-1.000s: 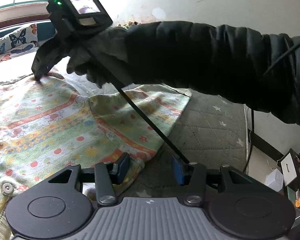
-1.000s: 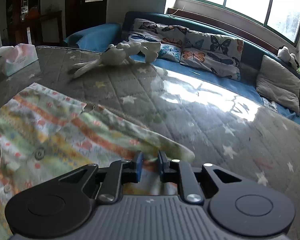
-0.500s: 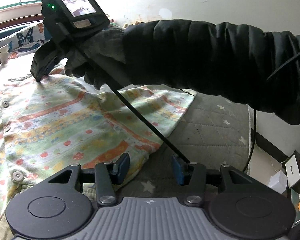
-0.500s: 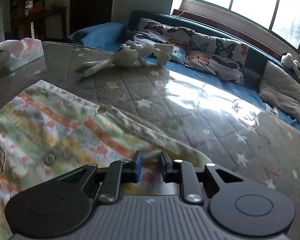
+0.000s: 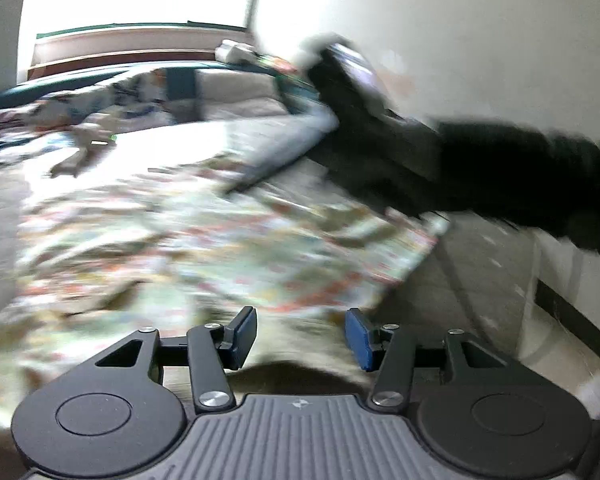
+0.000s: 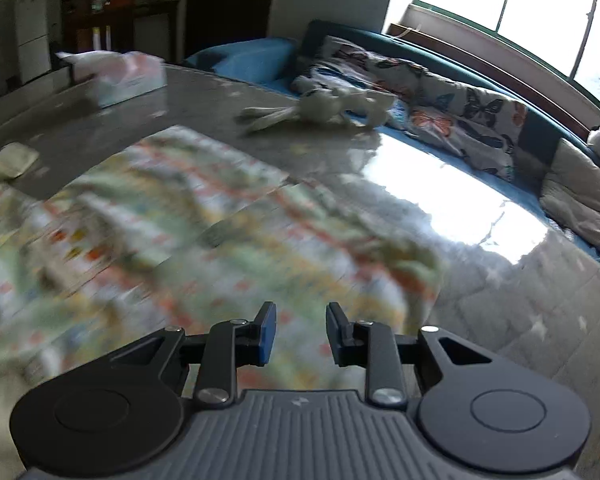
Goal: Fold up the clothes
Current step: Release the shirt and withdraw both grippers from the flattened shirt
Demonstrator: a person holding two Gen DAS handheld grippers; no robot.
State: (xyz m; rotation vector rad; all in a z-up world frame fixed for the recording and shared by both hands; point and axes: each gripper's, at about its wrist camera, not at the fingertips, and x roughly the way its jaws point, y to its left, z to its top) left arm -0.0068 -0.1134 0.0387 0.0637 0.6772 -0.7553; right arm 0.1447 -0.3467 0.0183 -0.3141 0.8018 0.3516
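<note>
A pale green patterned garment [image 5: 204, 248] with red and yellow stripes lies spread on the grey quilted mattress [image 6: 512, 304]; both views are motion-blurred. My left gripper [image 5: 300, 334] is open just above the garment's near edge, nothing between its blue pads. In the left wrist view a black-sleeved arm [image 5: 500, 176] reaches across from the right, holding the other gripper above the garment's far side. My right gripper [image 6: 298, 334] is open, hovering over the garment [image 6: 188, 248] with nothing held.
A white plush toy [image 6: 324, 108] lies at the mattress's far edge. Butterfly-print cushions [image 6: 452, 104] and a grey pillow [image 6: 584, 196] line a blue sofa under the window. A tissue box [image 6: 124, 78] stands far left. A small pale cloth [image 6: 8, 162] lies to the left.
My right gripper was shut on the garment's edge; it has opened, let go and lifted away. Both cameras swung fast, blurring the views. The left gripper stays open.
</note>
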